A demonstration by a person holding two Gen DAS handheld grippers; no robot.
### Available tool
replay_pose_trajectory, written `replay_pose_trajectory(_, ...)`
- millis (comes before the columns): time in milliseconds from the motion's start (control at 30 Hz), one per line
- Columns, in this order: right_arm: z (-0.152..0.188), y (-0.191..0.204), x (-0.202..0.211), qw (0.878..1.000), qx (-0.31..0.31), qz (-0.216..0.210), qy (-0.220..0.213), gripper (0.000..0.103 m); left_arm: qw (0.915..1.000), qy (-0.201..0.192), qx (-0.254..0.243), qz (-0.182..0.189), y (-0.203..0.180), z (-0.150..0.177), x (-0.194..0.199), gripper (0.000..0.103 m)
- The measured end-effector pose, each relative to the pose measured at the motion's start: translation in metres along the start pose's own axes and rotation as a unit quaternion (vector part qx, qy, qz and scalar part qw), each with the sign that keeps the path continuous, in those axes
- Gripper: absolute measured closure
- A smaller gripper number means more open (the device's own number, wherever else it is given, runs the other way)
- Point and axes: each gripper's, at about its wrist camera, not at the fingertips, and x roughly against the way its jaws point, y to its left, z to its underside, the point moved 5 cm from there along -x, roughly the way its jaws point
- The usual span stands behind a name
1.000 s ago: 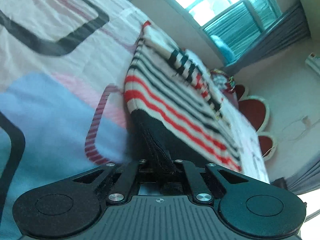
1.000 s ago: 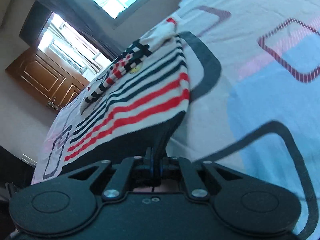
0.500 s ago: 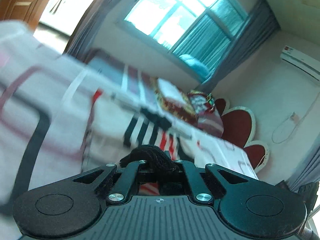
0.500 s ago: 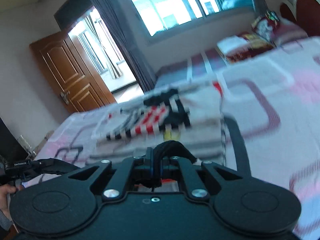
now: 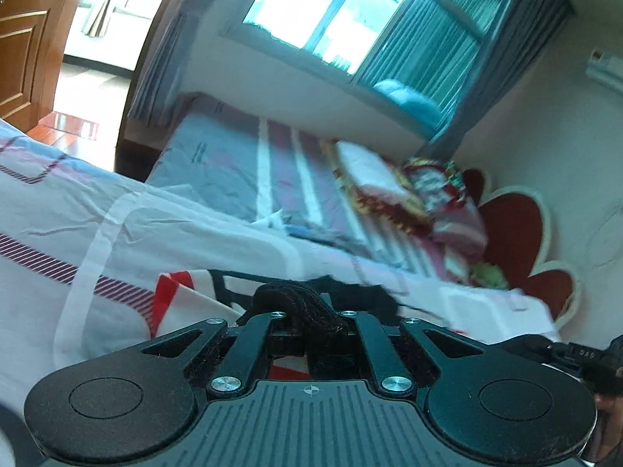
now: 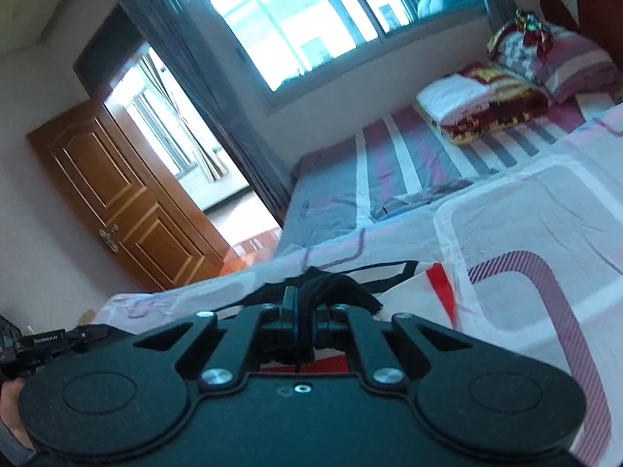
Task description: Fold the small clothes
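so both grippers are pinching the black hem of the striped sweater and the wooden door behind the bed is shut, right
Not quite: the wooden door stands open, with a bright room showing past it in the right wrist view. The rest holds: the left gripper and the right gripper are each clamped on the black hem of the striped sweater.

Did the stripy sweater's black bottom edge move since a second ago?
Yes. The sweater's black hem, pinched in the left hand-held gripper and the right hand-held gripper, has been lifted off the bedsheet and carried forward over the stripes toward the window.
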Motion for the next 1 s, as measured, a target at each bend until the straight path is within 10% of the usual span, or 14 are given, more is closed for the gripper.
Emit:
replay_pose_trajectory(267,0.008,-0.060,-0.094,0.998,-0.049,-0.005,0.050,0.096,0.9992,0.022,0.010,-0.031,0.029,0.021,-0.092,0.098)
replay_pose_trajectory(333,0.013,-0.071,-0.106,0.998,-0.054,0.007,0.040,0.085,0.9994,-0.002,0.021,-0.027,0.032,0.027,-0.096,0.084)
replay_pose_trajectory(400,0.017,-0.072,-0.106,0.999,-0.044,0.011,0.017,0.077,0.9990,-0.027,0.010,-0.035,0.030,0.033,-0.096,0.024)
replay_pose_trajectory(467,0.017,-0.073,-0.103,0.999,-0.046,0.003,-0.004,0.067,0.9964,-0.056,-0.012,-0.062,0.026,0.034,-0.094,0.007)
replay_pose_trajectory(567,0.016,-0.075,-0.094,0.998,-0.040,0.014,-0.036,0.038,0.9969,-0.042,-0.013,-0.065,0.028,0.034,-0.100,0.010)
replay_pose_trajectory(733,0.011,-0.068,-0.091,1.000,0.011,0.012,-0.023,0.058,0.9960,0.010,-0.046,-0.075,0.030,0.034,-0.112,0.025)
replay_pose_trajectory(867,0.011,-0.058,-0.103,0.998,0.052,0.028,0.009,0.054,0.9942,0.019,-0.066,-0.083,0.025,0.035,-0.114,0.025)
replay_pose_trajectory(1000,0.003,-0.077,-0.087,0.998,-0.042,0.001,-0.053,0.046,0.9924,0.011,-0.081,-0.092,0.021,0.039,-0.112,0.032)
